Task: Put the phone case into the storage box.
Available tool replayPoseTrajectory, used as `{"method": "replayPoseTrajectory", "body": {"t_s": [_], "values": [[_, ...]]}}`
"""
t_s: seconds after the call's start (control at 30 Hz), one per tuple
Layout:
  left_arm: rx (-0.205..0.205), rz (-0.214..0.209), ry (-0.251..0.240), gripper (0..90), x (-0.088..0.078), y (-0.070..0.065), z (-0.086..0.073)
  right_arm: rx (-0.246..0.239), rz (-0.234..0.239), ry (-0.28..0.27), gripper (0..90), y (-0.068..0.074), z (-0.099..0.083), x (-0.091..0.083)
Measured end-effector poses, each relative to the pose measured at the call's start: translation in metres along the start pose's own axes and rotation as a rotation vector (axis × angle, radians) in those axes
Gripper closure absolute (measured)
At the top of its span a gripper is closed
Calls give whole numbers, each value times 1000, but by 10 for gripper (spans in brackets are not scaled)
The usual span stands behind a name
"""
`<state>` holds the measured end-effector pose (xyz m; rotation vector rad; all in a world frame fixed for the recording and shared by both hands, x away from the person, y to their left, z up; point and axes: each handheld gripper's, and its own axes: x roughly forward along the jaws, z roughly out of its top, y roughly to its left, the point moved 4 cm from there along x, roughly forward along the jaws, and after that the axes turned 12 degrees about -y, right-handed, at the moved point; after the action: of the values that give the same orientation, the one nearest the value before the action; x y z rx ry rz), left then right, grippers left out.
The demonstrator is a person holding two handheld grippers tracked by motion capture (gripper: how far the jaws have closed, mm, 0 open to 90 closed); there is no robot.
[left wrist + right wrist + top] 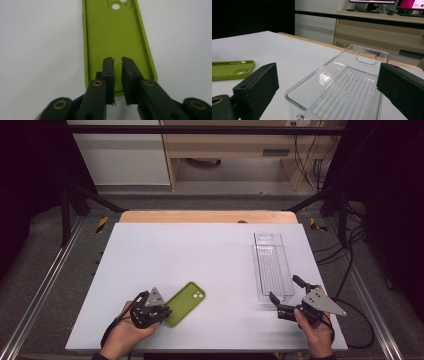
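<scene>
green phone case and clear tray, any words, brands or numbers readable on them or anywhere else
None can be read.
Green phone case: plain, no print visible.
Clear tray: bare ribbed plastic, no label.
Monitor at the top right of the right gripper view: a pink screen with marks too small and blurred to read.
Yellow and black hazard stripes beside the table: a pattern, no text.

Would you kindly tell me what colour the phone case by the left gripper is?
The phone case is lime green, clearest in the left gripper view.
</scene>
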<state>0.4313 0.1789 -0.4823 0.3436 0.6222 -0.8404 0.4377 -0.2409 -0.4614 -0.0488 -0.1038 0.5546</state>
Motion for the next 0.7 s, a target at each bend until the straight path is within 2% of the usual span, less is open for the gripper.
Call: {"method": "replayPoseTrajectory", "body": {"t_s": [0.03, 0.1, 0.23, 0.43, 0.47, 0.63, 0.7], "values": [[6, 8, -10, 724, 1, 0, 2, 1, 0, 2, 44, 0, 0, 0], [10, 16, -17, 699, 1, -1, 3, 0, 0, 2, 44, 0, 0, 0], [27, 34, -33, 586, 3, -1, 6, -1, -2, 0, 43, 0, 0, 0], [20, 50, -51, 404, 5, 0, 7, -1, -1, 2, 41, 0, 0, 0], [11, 59, -61, 371, 6, 1, 8, 0, -1, 3, 42, 0, 0, 0], [-29, 70, -112, 92, 8, 2, 9, 0, 0, 6, 40, 1, 0, 0], [-36, 63, -124, 70, 9, 1, 9, -1, 0, 6, 40, 1, 0, 0]]}}
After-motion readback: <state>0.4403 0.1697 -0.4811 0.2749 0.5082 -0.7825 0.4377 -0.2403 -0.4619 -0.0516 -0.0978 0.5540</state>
